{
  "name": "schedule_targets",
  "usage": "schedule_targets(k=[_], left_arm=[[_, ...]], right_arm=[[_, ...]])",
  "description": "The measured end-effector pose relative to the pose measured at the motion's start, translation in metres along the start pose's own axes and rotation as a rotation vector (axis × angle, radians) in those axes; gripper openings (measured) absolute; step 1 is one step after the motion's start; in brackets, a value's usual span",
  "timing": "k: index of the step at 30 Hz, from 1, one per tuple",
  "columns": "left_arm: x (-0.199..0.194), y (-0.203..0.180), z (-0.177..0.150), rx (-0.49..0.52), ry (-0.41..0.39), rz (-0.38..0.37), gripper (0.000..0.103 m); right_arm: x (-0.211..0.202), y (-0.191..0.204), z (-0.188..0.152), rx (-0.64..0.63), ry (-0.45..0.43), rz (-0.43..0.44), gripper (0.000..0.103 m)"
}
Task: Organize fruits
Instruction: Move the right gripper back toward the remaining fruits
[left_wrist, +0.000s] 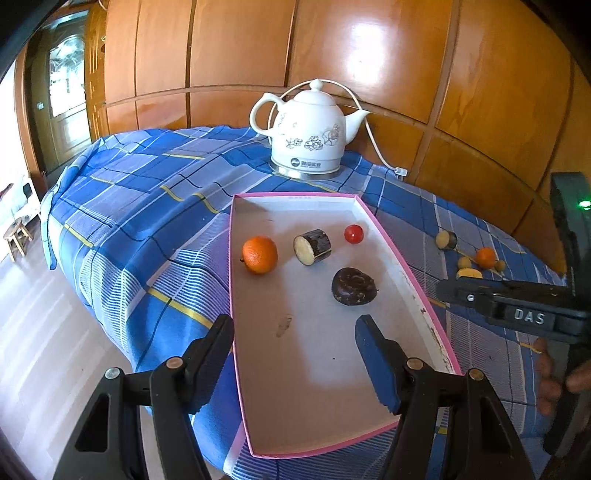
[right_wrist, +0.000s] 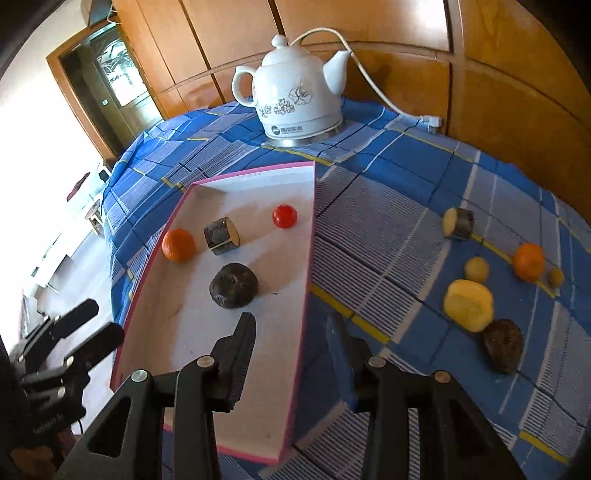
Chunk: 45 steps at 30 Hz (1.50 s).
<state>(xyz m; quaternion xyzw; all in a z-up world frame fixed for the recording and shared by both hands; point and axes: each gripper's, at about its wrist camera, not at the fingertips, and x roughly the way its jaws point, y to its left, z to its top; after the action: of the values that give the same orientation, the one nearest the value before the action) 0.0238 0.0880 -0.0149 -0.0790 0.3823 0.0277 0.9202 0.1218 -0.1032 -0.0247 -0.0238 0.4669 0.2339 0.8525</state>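
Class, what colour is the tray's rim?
Pink rim on the tray; clearest in left wrist view.

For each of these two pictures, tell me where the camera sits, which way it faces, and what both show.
Left wrist: on the left gripper, angled down over the pink-rimmed tray; its open fingers, the right gripper and a hand show.
Right wrist: on the right gripper, angled down across the tray's right wall; its open fingers show, the left gripper at left.
Shared: tray, kettle, blue checked cloth.

"DAS" stands on the right claw (left_wrist: 458, 288) (the kettle's (left_wrist: 308, 133) logo text is unreadable).
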Motion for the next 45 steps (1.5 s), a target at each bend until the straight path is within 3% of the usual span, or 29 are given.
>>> schedule_targets(k=[14, 25, 37, 41, 45], left_arm=[[-0.002, -0.015, -0.002, 0.039, 0.006, -0.007, 0.069], [0.001, -0.024, -0.003, 0.068, 0.016, -0.013, 0.069], [0.006, -0.040, -0.004, 0.113, 0.031, -0.023, 0.069], [0.006, -0.052, 0.001, 0.147, 0.028, -0.040, 0.069], [0.010, -0.073, 0.009, 0.196, 0.038, -0.078, 0.068]], right_arm=[[-0.030, -0.013, -0.012, -0.034, -0.026, -0.044, 0.040], [-0.053, -0.047, -0.015, -0.019, -0.045, -0.115, 0.040], [-0.087, -0.134, -0.019, 0.078, -0.061, -0.283, 0.040], [-0.090, -0.176, -0.027, 0.139, -0.044, -0.353, 0.040], [-0.089, -0.212, -0.040, 0.245, -0.045, -0.371, 0.040]])
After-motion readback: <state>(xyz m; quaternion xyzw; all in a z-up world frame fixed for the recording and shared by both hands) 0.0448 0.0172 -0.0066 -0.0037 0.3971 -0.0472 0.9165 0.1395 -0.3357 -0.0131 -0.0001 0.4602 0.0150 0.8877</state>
